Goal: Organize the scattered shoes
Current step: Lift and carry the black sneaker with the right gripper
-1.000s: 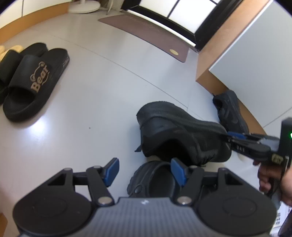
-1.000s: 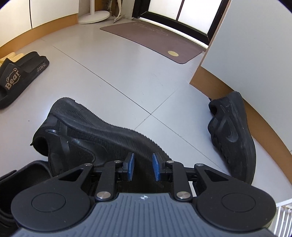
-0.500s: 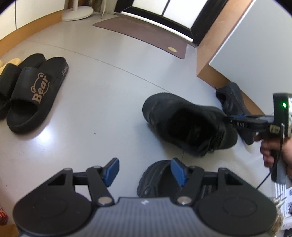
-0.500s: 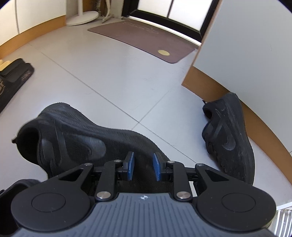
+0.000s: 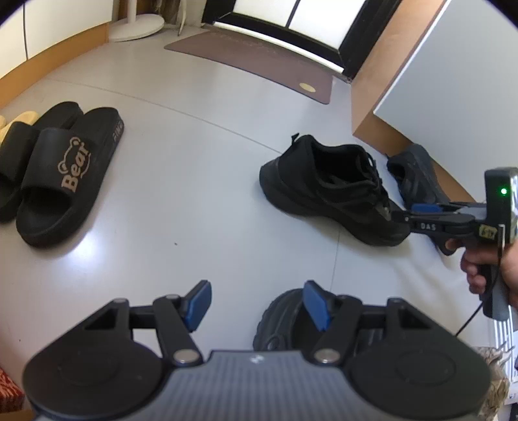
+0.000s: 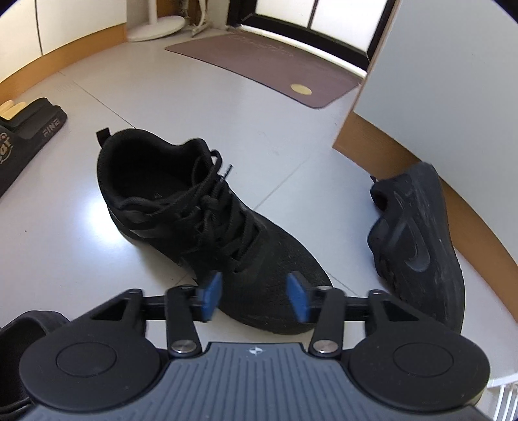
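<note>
A black laced sneaker (image 6: 207,207) stands upright on the floor, toe toward me; it also shows in the left wrist view (image 5: 330,191). My right gripper (image 6: 255,296) is open, its blue pads either side of the toe, not clamped; it shows from the side in the left wrist view (image 5: 417,215). A second black sneaker (image 6: 417,246) lies on its side by the wall. My left gripper (image 5: 255,304) is open and empty above a black clog (image 5: 285,327). A pair of black "Bear" slides (image 5: 61,175) sits at the left.
A white cabinet with a wooden base (image 5: 421,81) stands at the right, with the second sneaker against it. A brown doormat (image 6: 265,61) lies before the glass door. A white fan base (image 6: 155,27) stands at the back left. Wooden skirting runs along the left wall.
The right gripper set the tilted sneaker down upright on the floor and opened, letting it go. The left gripper pulled back a little and stayed open.
</note>
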A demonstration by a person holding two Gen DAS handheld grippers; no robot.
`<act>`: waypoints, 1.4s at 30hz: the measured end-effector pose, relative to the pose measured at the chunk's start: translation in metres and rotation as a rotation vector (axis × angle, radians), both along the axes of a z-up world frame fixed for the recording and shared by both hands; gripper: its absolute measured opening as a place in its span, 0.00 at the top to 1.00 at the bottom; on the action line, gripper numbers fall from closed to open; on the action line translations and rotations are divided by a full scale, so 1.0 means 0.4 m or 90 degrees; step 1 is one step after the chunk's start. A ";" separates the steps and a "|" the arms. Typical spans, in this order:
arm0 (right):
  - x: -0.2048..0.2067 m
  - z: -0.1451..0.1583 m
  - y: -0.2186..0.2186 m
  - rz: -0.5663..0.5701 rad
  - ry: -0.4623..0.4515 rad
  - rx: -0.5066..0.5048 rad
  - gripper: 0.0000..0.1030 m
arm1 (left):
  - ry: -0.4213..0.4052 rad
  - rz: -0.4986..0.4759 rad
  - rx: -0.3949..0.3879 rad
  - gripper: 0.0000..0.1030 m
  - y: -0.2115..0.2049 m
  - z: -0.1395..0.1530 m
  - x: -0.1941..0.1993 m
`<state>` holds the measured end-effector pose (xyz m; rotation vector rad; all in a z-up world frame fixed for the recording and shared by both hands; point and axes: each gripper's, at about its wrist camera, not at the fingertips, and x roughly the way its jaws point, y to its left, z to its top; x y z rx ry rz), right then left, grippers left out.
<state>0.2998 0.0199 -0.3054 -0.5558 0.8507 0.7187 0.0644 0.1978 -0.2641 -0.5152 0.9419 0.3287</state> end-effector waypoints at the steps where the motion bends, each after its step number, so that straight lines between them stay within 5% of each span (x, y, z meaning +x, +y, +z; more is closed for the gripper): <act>1: 0.003 -0.002 0.002 0.001 0.000 0.000 0.48 | 0.001 0.003 0.001 0.36 0.005 0.001 -0.002; 24: -0.021 -0.039 0.083 0.134 -0.036 0.021 0.57 | 0.027 0.008 -0.001 0.36 0.032 -0.020 -0.019; 31: -0.028 -0.033 0.071 0.113 -0.063 0.007 0.87 | 0.025 0.002 -0.004 0.36 0.017 -0.020 -0.015; 42: -0.028 -0.018 0.043 0.105 -0.031 -0.008 0.94 | 0.025 -0.001 -0.013 0.36 0.013 -0.028 -0.010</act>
